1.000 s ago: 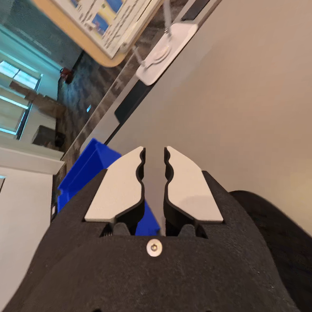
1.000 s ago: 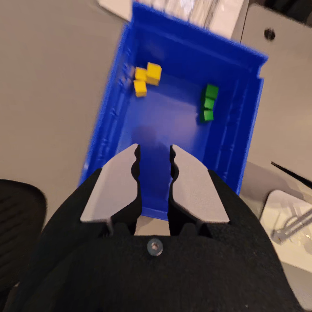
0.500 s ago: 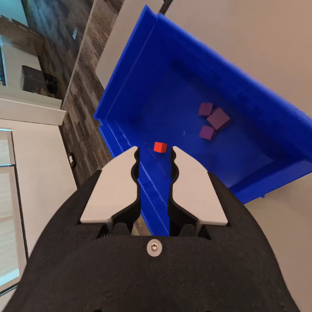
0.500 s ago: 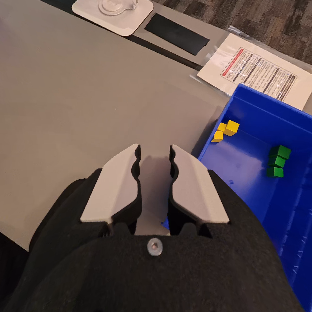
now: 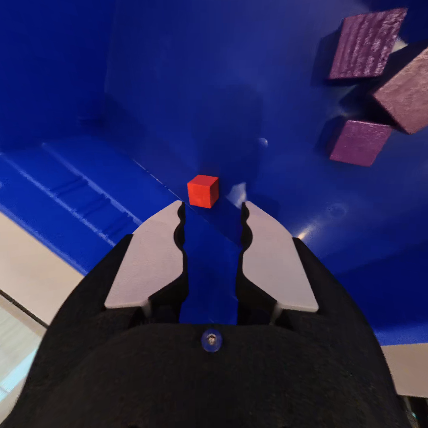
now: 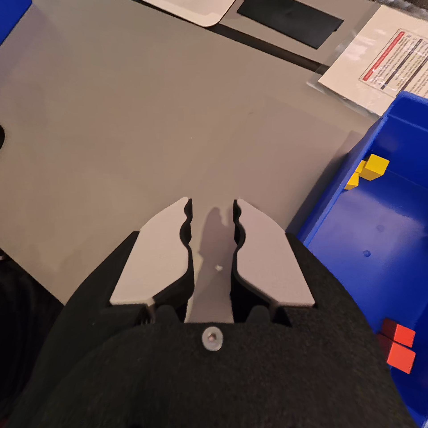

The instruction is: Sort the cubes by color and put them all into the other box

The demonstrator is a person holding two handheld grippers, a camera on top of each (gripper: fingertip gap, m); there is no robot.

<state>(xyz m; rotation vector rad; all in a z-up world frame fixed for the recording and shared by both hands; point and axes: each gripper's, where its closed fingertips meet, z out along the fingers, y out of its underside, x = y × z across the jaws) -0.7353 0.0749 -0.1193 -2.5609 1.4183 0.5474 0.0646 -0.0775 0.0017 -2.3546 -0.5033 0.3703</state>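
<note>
In the left wrist view my left gripper (image 5: 212, 205) is open and empty, low inside a blue box (image 5: 69, 180). A small red cube (image 5: 203, 194) sits on the box floor just beyond the fingertips, slightly left of the gap's middle. Three purple cubes (image 5: 361, 143) lie close together at the upper right. In the right wrist view my right gripper (image 6: 212, 201) is open and empty above the grey table (image 6: 139, 115). A second blue box (image 6: 382, 231) at the right holds yellow cubes (image 6: 374, 170) by its far left wall and two red cubes (image 6: 399, 347) near me.
A white sheet in a plastic sleeve (image 6: 382, 62) lies behind the second box. A black strip (image 6: 289, 20) and a white pad (image 6: 192, 9) lie at the table's far edge. A corner of the first blue box (image 6: 11, 14) shows at the top left.
My left gripper swung from the bare table down into the blue box, close to the red cube. My right gripper moved left, off the second box to the table beside it.
</note>
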